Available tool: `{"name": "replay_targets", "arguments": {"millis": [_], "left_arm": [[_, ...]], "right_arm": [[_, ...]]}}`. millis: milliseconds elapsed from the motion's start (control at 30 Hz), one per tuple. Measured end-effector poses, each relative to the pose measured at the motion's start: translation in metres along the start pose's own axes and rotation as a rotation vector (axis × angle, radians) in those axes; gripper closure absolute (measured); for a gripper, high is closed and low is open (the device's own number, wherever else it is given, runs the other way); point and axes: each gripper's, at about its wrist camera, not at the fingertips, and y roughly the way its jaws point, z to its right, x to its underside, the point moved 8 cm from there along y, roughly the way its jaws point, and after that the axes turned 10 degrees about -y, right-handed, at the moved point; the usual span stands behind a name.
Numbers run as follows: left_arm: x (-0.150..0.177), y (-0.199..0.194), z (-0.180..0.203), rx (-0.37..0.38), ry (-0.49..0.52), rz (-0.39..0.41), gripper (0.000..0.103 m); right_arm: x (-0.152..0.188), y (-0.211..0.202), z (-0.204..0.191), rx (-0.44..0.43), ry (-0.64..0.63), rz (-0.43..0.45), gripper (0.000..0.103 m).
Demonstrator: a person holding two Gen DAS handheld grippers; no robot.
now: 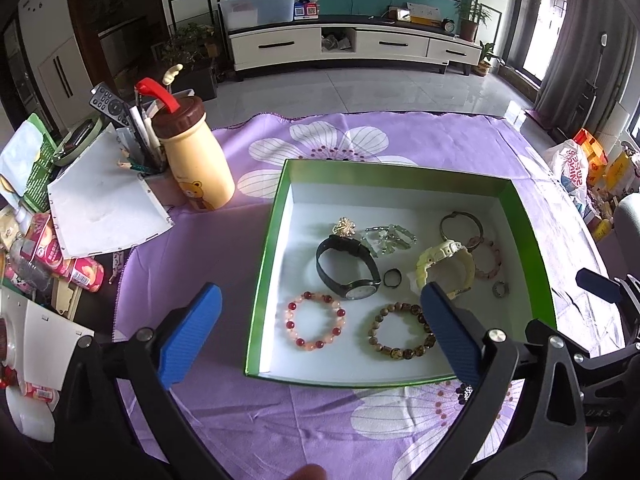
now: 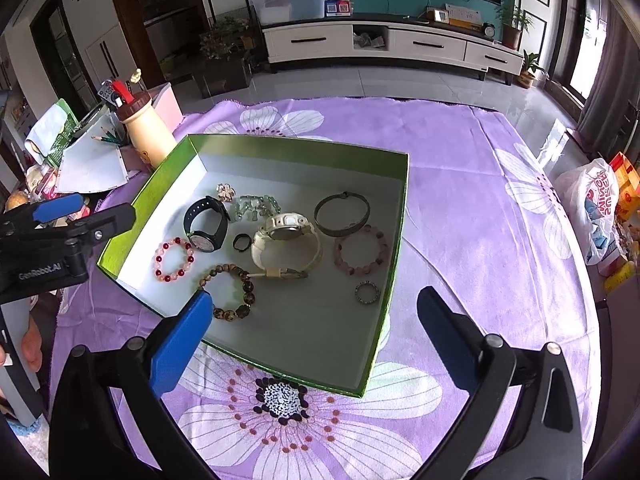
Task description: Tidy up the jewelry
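1. The jewelry all lay inside the green box (image 2: pixel 394 216) on the purple-clothed tabletop (image 2: pixel 460 152); I saw no piece left out on the cloth.
2. On the box's left side sat the black watch (image 2: pixel 206 222), with the red bead bracelet (image 2: pixel 175 261) nearer and the brown bead bracelet (image 2: pixel 232 291) to its right.
3. Toward the middle stood the white watch (image 2: pixel 286 246), a small dark ring (image 2: pixel 241 242) just beside it, and a gold brooch (image 2: pixel 226 192) and pale green chain (image 2: pixel 256 205) farther back.
4. On the right were the metal bangle (image 2: pixel 341 214), the pink bead bracelet (image 2: pixel 362 250) and a studded ring (image 2: pixel 367 293).
5. The left gripper (image 1: pixel 320 336) hung wide over the box's near edge, holding nothing; the right gripper (image 2: pixel 314 332) was likewise spread wide and empty.
6. I judged the gathering done or nearly so; at most, tidier spacing remained.
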Motion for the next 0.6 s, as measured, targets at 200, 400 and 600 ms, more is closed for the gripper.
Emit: {"name": "replay_targets", "arguments": {"millis": [200, 400, 600], "left_arm": [[0.004, -0.007, -0.007, -0.023, -0.031, -0.033, 0.002], [0.008, -0.012, -0.008, -0.041, -0.040, -0.072, 0.002], [0.010, -0.020, -0.005, -0.067, -0.024, -0.080, 0.002]], "right_arm": [[0.001, -0.003, 0.000, 0.008, 0.011, -0.006, 0.001], [0.001, -0.007, 0.000, 0.016, 0.017, -0.015, 0.001], [0.000, -0.013, 0.001, 0.027, 0.017, -0.013, 0.001]]}}
